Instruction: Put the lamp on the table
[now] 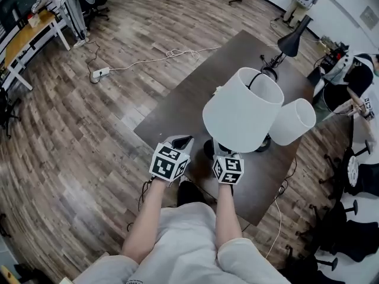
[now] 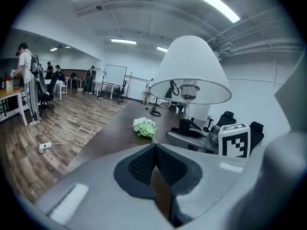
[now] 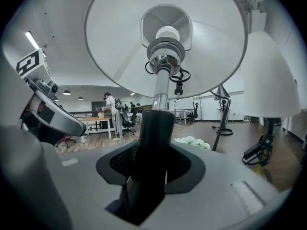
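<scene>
1. Lamp, white conical shade, metal neck, black stem. It is held upright over the near part of the table. The shade hides the base in the head view, so contact with the tabletop cannot be told.
2. Right gripper. The jaws are closed on the lamp's black stem, which fills the gap between the ribbed pads. Its marker cube is seen just below the shade in the head view.
3. Left gripper. The jaws are pressed together with nothing between them. It is held just beside the right gripper, left of the lamp.
4. Table, dark brown top, set at an angle on the wood-plank floor.
5. Second lamp, white shade, placed on the table close beside the held lamp's shade on its right.
6. Black desk lamp, placed at the table's far end.
7. Bunch of white and green flowers, laid on the tabletop beyond the grippers.
8. Power strip with white cable, laid on the floor left of the table.
</scene>
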{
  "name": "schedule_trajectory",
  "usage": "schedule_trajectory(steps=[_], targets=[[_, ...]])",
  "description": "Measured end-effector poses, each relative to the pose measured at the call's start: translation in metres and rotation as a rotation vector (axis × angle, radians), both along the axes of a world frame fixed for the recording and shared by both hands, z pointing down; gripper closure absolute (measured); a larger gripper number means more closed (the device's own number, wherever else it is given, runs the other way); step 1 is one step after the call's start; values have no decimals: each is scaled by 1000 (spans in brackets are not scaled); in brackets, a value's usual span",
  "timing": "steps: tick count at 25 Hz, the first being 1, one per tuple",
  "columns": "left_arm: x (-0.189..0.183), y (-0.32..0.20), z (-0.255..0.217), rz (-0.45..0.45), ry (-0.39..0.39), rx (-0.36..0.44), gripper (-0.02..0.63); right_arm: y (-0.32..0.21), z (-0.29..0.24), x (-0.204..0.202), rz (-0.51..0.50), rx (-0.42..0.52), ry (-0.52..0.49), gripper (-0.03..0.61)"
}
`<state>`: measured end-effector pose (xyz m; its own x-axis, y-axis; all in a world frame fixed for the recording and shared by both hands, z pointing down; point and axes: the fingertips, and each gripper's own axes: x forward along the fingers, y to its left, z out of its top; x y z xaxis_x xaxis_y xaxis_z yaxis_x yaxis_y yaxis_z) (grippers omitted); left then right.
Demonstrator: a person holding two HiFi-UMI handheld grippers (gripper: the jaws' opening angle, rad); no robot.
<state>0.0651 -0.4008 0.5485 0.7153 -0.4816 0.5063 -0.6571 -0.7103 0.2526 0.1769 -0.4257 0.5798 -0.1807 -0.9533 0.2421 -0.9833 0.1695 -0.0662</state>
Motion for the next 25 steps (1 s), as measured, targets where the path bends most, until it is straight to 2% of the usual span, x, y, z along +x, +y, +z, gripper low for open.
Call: schedule_trajectory(steps=[5, 12, 16, 25], targets=[[0, -12, 36, 16, -38, -33, 612, -28, 29, 6, 8, 11, -12, 399], [2, -18, 74, 27, -30, -90, 612, -60, 59, 5, 15, 10, 2, 399], [5, -14, 94, 33, -23, -124, 612, -64, 76, 3, 11, -1, 16, 399], [1, -18, 112, 30, -26, -149, 612, -66, 85, -3, 4, 39, 70, 397]])
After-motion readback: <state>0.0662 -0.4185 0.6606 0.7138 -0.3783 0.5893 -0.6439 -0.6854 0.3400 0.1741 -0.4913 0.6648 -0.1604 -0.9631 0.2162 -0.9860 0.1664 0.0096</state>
